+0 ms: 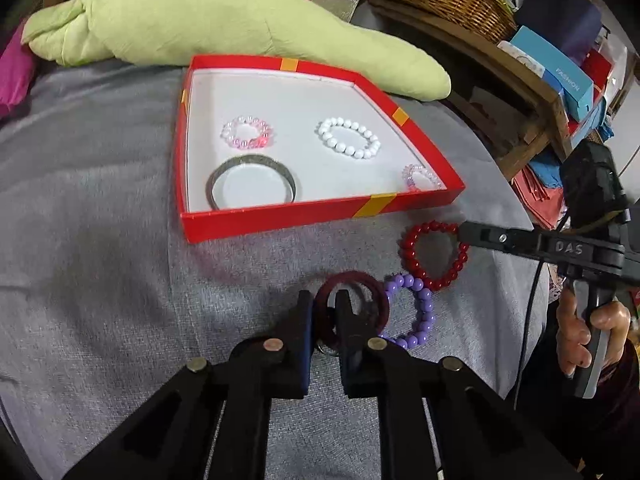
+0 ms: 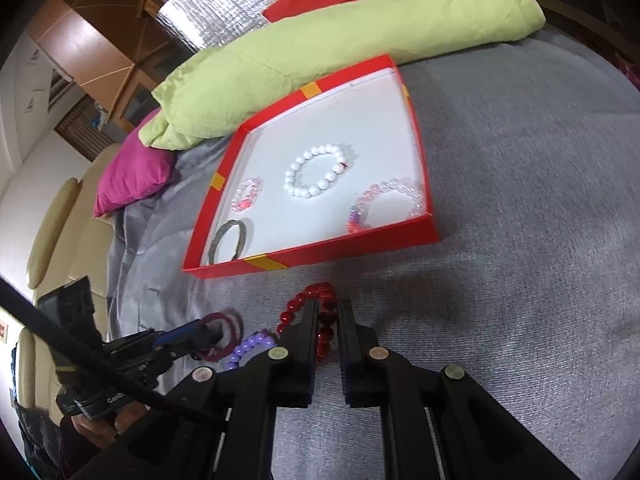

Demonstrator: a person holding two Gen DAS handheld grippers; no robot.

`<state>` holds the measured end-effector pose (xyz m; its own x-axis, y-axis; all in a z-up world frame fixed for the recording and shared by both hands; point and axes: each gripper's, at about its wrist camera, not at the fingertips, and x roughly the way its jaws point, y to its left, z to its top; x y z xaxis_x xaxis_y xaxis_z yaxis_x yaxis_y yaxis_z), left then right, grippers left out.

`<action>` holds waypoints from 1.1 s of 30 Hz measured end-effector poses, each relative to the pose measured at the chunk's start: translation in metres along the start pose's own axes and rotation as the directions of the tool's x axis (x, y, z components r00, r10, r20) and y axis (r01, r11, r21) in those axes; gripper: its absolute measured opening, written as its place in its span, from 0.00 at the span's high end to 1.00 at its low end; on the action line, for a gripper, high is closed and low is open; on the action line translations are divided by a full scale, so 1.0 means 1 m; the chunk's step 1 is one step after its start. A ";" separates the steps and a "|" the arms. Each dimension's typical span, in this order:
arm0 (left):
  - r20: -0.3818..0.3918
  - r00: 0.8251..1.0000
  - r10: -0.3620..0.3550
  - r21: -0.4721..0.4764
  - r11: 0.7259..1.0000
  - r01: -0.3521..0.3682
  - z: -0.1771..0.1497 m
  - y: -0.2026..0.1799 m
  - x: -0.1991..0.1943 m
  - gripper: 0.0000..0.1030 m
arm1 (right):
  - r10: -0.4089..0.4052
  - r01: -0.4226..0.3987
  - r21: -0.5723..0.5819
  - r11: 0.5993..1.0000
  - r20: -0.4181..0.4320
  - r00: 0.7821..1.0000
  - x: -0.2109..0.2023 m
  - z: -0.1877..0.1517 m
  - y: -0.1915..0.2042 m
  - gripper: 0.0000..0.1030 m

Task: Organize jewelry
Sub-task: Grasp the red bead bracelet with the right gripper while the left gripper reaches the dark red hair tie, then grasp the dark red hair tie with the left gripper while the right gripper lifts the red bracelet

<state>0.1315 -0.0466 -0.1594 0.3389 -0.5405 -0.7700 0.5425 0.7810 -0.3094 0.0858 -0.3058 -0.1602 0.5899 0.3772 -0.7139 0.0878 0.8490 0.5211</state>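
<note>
Black two-finger grippers (image 1: 325, 300) – round silver pivot screws, blue-edged pads, "DAS" lettering, a trailing black cable

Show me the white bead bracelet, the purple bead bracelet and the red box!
white bead bracelet (image 1: 349, 137): left wrist view, on its front beads.
purple bead bracelet (image 1: 425, 312): left wrist view, on its right-side beads.
red box (image 1: 280, 220): left wrist view, on its near wall.

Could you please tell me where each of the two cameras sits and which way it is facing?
Left wrist: sits on the left gripper, facing down along its fingers at a maroon ring they pinch; the right gripper and a hand enter from the right.
Right wrist: sits on the right gripper, closed on the red bead bracelet; the left gripper shows lower left.
Shared: red box, purple bead bracelet, green pillow.
</note>
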 end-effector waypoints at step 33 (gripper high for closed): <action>-0.018 1.000 0.025 0.109 0.994 -0.023 0.000 -0.024 0.001 0.59 | -0.280 0.277 -0.185 0.943 0.008 0.960 0.018 -0.010 0.011 0.89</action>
<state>0.1184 -0.0658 -0.1529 0.3386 -0.5147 -0.7877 0.6148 0.7547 -0.2289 0.0897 -0.2862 -0.1721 0.5480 0.1210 -0.8277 0.0977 0.9735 0.2070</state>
